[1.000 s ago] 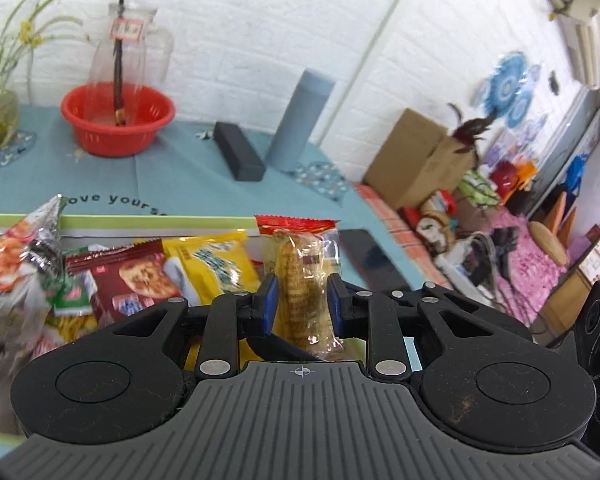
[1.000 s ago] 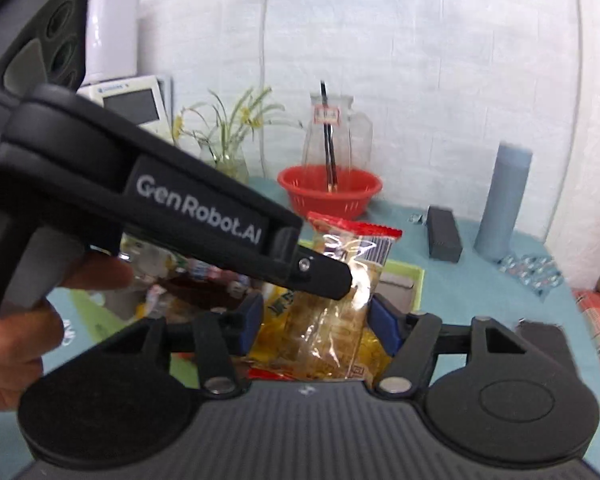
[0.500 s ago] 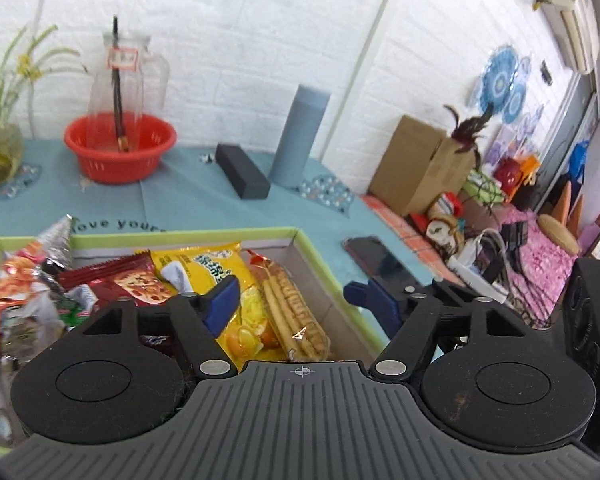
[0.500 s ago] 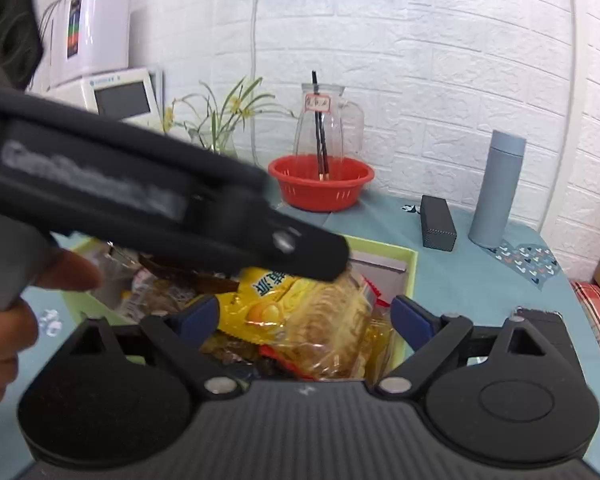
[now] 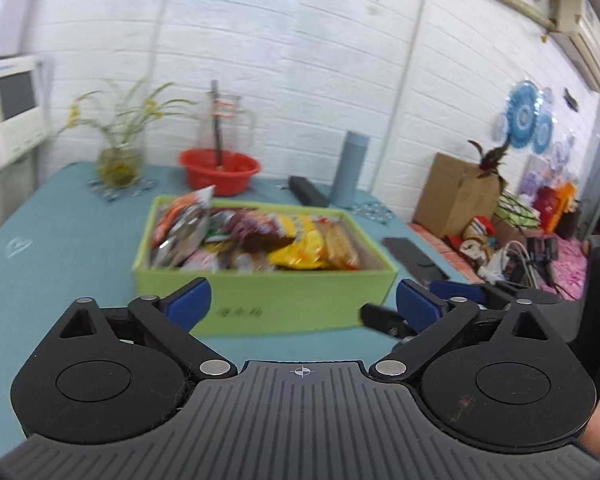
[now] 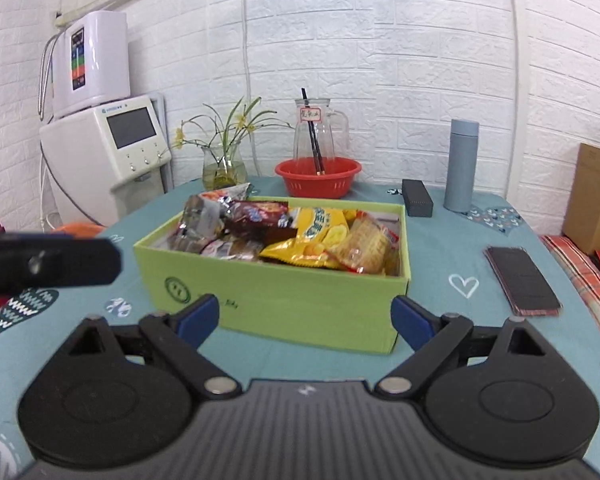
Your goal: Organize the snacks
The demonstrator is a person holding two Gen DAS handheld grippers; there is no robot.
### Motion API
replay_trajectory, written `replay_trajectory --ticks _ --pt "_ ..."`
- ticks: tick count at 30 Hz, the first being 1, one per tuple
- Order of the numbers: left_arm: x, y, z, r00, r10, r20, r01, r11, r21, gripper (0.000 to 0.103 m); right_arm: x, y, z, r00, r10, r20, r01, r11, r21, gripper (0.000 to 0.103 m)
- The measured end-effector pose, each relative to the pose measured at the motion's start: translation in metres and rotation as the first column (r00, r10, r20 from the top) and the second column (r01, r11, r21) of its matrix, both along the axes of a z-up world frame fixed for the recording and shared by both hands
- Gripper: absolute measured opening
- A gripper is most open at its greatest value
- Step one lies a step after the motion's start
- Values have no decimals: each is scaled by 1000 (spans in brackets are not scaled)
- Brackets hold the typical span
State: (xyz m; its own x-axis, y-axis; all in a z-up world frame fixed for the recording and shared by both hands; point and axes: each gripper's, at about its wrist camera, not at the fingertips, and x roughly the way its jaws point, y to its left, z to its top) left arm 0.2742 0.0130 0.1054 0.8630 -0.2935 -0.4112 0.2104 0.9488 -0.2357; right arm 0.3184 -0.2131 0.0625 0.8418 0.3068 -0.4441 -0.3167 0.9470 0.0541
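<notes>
A lime green box [image 6: 300, 304] stands on the teal tablecloth, filled with several snack packs. Among them are a yellow pack [image 6: 320, 236], a clear cracker pack [image 6: 366, 246] at the right end and a dark red pack [image 6: 256, 216]. The box also shows in the left wrist view [image 5: 268, 300], blurred. My left gripper [image 5: 302, 304] is open and empty, a little in front of the box. My right gripper [image 6: 306, 318] is open and empty, in front of the box's near wall. The left gripper's finger [image 6: 48, 262] shows at the left in the right wrist view.
Behind the box are a red basin [image 6: 318, 178] with a glass jug, a flower vase [image 6: 224, 168], a black case [image 6: 417, 197] and a grey flask [image 6: 462, 166]. A dark phone [image 6: 520, 280] lies right of the box. A cardboard box [image 6: 598, 204] stands off the table at right.
My left gripper let go of the cracker pack, which now lies in the box. Both grippers opened wide and drew back from above the box to in front of it.
</notes>
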Motion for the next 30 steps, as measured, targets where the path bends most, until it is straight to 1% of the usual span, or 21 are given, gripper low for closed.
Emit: replay_trajectory --ticks 2,6,8,12,14,19,21,26,30 --pt "-22 8 -9 999 46 -10 -46 999 -6 92 -24 3 -1 1000 -26 5 26 1000 0 92" --pt "-60 14 -30 992 125 -15 -125 992 25 92 -64 8 -11 996 -94 8 94 996 -7 92" --pt "-76 16 -42 987 161 -28 -160 987 37 91 -88 11 -17 991 -136 16 136 991 7 92" --pt "-103 15 -65 984 170 -57 -167 985 51 90 -144 14 -30 966 -252 57 250 967 41 92" --pt "-115 13 -75 982 173 -80 -169 984 57 90 -167 16 -36 956 -286 67 284 958 44 93" --pt "-146 5 -91 976 203 -81 -194 975 107 89 -207 24 -46 962 -255 96 258 966 -22 93" --pt "-157 3 -93 976 204 -76 -195 974 115 88 -218 24 -50 963 -250 101 255 966 -38 93" --pt "-186 -1 -89 982 183 -45 -177 978 107 85 -242 13 -55 964 -260 61 261 965 -3 93" --pt "-215 -8 -78 987 162 13 -162 980 115 81 -269 3 -57 960 -275 52 274 961 17 93"
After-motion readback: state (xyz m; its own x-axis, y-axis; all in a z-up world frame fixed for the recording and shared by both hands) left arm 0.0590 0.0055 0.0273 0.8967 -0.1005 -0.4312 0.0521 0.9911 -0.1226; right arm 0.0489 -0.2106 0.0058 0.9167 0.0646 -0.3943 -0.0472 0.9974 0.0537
